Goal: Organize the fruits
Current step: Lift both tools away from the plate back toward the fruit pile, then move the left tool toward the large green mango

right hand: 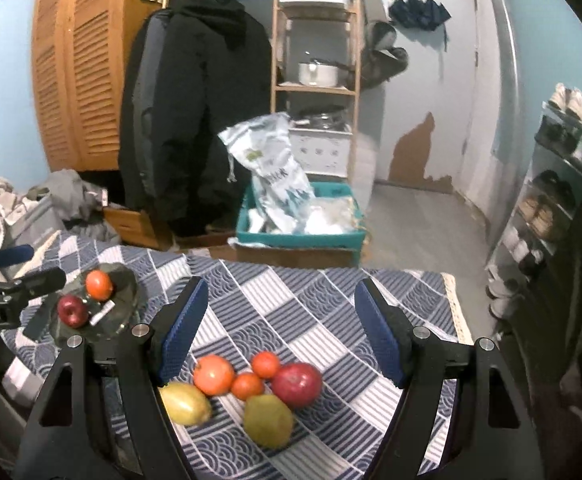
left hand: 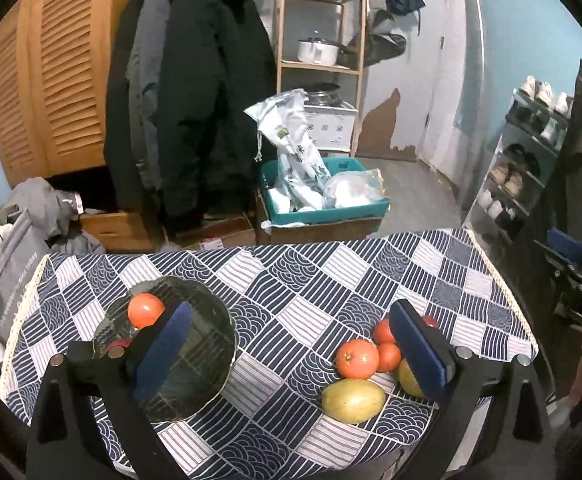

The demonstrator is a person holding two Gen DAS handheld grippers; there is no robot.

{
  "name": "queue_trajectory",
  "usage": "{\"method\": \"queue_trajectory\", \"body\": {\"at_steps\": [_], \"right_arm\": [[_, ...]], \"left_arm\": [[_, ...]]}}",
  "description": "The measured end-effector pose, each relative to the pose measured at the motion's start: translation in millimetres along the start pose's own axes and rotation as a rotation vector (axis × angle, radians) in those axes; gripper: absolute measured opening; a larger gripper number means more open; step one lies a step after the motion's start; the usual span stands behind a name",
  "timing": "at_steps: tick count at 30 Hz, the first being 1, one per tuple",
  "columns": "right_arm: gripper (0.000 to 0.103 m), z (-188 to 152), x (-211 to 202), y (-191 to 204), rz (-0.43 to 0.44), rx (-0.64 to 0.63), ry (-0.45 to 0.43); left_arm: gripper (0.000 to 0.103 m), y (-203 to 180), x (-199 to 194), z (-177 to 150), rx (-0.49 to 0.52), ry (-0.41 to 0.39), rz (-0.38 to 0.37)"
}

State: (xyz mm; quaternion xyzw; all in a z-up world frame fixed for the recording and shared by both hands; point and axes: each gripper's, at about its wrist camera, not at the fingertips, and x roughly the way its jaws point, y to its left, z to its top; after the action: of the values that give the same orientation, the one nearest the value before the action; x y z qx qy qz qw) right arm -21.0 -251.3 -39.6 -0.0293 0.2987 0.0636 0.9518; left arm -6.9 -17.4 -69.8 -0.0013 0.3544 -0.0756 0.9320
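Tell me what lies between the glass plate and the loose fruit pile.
Only bare patterned blue-and-white tablecloth, seen in the left wrist view, separates the glass plate from the pile.

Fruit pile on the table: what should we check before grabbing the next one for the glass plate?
1. Right gripper open above the pile: ok.
2. Left gripper open, holding nothing: ok.
3. Red apple in the pile touches its neighbours, so a grab may nudge them: not ok.
4. Glass plate has free room beside its orange and apple: ok.
5. Fruit firmness: cannot tell.
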Motion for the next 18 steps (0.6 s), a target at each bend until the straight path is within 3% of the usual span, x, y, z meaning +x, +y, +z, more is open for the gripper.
{"method": "queue_trajectory", "body": {"at_steps": [9, 18], "right_arm": [[0.076, -14.3, 6.8, -12.1, -0.033, 0.006, 0.045], [0.076, -39.9, 41.7, -18.0, -0.013, 0.045, 0.214]], "left_arm": [[0.102, -23.9, 25.7, -18.5, 0.062, 0.086, 0.016], [0.102, -38.9, 70.7, -50.5, 0.052, 0.266, -0.014]]}}
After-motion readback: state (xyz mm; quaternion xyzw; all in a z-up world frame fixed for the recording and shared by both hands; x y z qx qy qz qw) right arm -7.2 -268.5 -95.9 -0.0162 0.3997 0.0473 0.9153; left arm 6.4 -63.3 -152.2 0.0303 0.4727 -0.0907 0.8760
